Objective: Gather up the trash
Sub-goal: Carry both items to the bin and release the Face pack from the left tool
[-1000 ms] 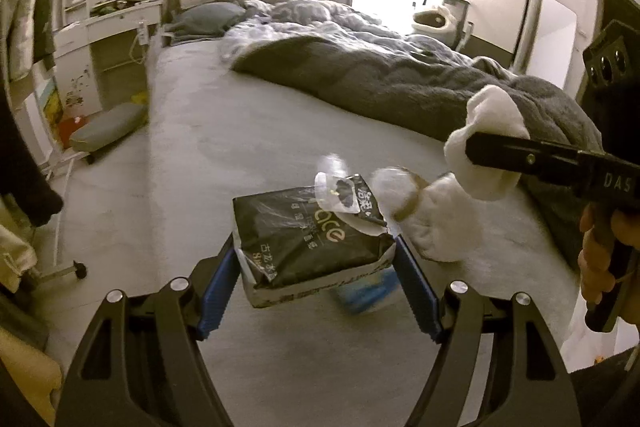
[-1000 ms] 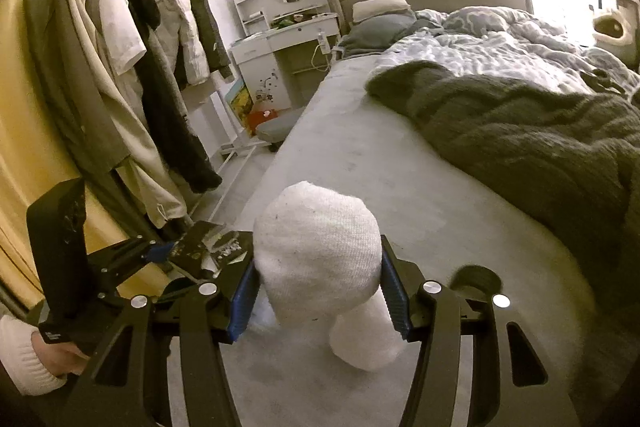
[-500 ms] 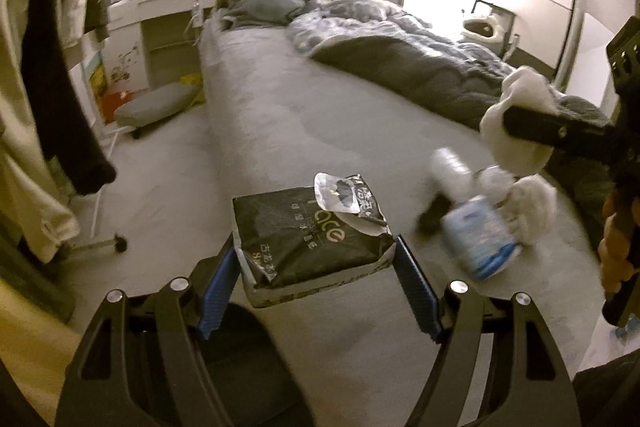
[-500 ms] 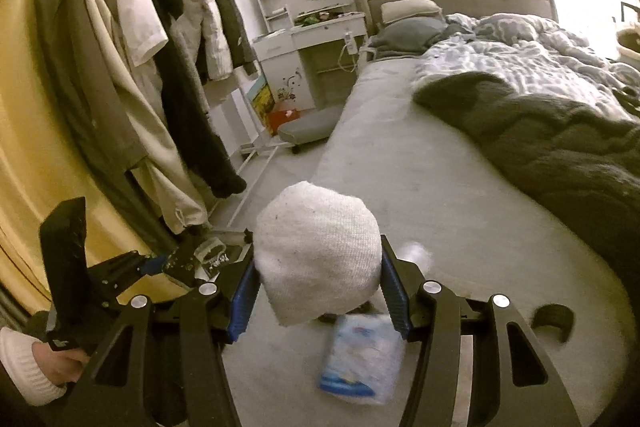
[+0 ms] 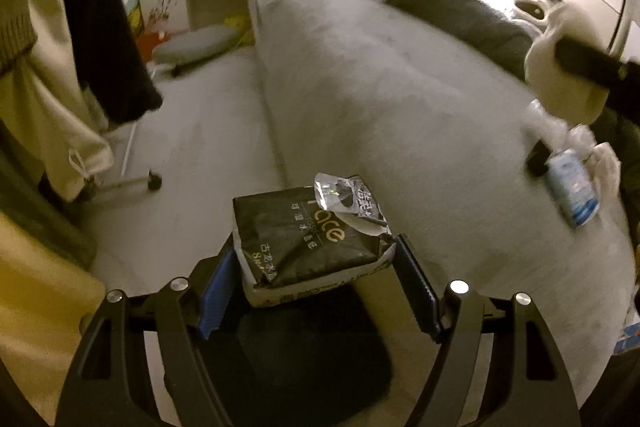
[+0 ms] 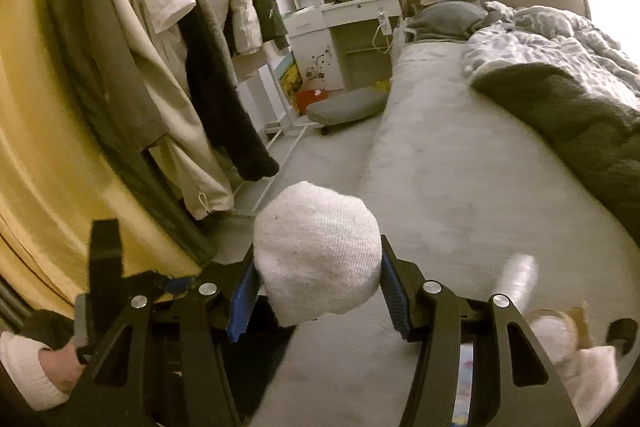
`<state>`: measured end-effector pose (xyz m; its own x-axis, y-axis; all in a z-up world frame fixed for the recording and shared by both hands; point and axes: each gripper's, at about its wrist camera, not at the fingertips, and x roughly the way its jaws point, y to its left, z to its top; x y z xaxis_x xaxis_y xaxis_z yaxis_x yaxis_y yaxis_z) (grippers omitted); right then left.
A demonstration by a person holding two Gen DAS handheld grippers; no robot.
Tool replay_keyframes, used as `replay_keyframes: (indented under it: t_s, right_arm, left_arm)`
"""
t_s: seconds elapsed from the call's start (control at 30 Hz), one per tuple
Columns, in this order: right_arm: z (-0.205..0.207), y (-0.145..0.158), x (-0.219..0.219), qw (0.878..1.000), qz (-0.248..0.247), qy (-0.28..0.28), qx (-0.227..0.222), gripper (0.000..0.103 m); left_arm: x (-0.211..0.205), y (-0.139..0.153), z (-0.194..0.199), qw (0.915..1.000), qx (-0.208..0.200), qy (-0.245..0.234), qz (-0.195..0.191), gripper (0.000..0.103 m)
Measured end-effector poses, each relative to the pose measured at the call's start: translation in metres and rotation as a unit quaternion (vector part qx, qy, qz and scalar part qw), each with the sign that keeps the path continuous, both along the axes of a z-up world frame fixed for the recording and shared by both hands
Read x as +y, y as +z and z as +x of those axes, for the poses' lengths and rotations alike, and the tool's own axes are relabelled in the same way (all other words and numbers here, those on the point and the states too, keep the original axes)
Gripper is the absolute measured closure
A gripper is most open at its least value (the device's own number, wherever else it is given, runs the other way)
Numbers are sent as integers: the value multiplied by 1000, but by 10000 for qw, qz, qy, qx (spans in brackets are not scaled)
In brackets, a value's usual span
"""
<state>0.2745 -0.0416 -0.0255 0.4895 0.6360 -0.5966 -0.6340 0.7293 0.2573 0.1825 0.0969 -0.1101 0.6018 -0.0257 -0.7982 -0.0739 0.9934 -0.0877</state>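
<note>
Both hands swing off the bed point(image 5: 400, 99) toward the dark bin point(image 5: 304, 359): left gripper point(image 5: 316, 267) jaws clamp the tissue pack point(image 5: 304, 243), right gripper point(image 6: 316, 287) jaws hold the white sock point(image 6: 316, 259).

The black packet point(image 5: 308, 247) is glossy plastic film, creased, with a torn silvery foil wrapper point(image 5: 344, 197) on top, while the white sock point(image 6: 318, 259) is soft knitted cloth with a ribbed, slightly fuzzy face. The bed point(image 5: 400, 99) has a matt, napped grey cover and a dark fleecy blanket point(image 6: 580, 123). Each tool point(image 5: 316, 283) point(image 6: 316, 297) is matt black plastic with shiny metal screws and ridged blue pads.
</note>
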Motion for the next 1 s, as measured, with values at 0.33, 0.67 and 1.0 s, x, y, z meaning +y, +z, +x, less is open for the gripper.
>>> replay_keyframes:
  t_s: [0.33,0.67,1.0]
  right_arm:
    - [-8,-23,64,9986,-173,374,338,47]
    - [-12,-54,113,9938,-433,583,844,47]
    - [-12,-88,150,9865,-819,679,1245,47]
  left_arm:
    - [37,-46,-12,9965,767,267,-217,26]
    - [69,-86,-23,9853,1492,448,-703,26]
    - [78,-117,-36,9752,2006,366,-857,22]
